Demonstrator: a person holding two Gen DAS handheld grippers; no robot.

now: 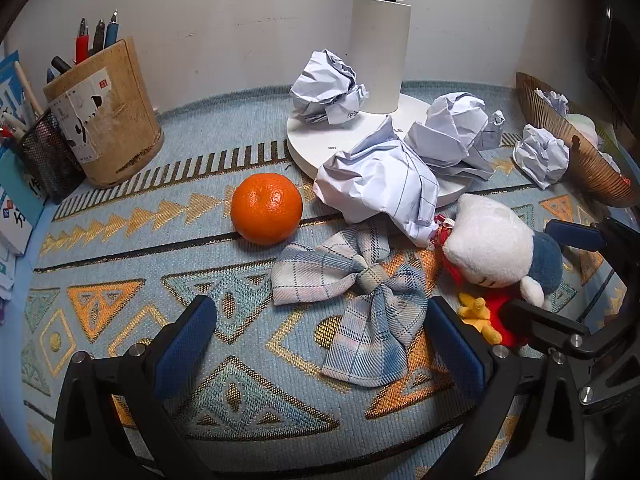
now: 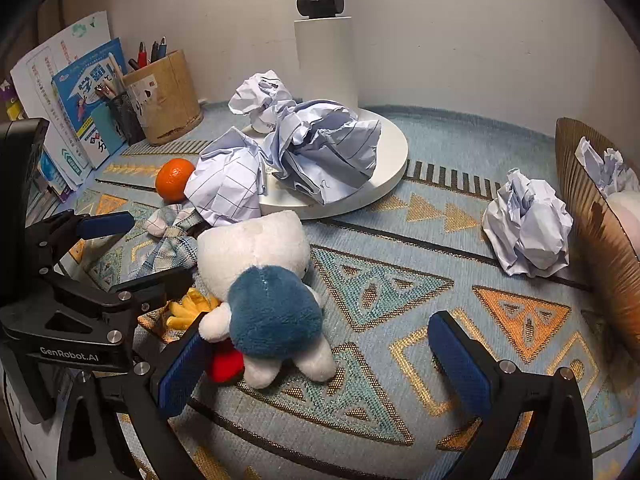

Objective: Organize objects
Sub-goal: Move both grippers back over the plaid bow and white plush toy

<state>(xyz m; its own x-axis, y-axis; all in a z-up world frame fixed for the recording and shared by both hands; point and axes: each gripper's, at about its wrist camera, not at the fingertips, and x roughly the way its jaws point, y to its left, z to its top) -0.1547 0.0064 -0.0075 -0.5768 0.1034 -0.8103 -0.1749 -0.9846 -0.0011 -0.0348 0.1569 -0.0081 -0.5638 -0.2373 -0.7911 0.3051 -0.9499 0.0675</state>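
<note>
Both grippers hover over a patterned mat (image 1: 120,248), fingers apart and holding nothing. The left gripper (image 1: 320,344) frames the tail of a plaid bow (image 1: 348,280), with an orange (image 1: 266,208) ahead of its left finger. The right gripper (image 2: 320,364) frames a plush toy (image 2: 264,280) that touches its left finger (image 2: 180,376). Crumpled paper (image 2: 528,224) lies ahead of its right finger, beside a basket (image 2: 592,216).
</note>
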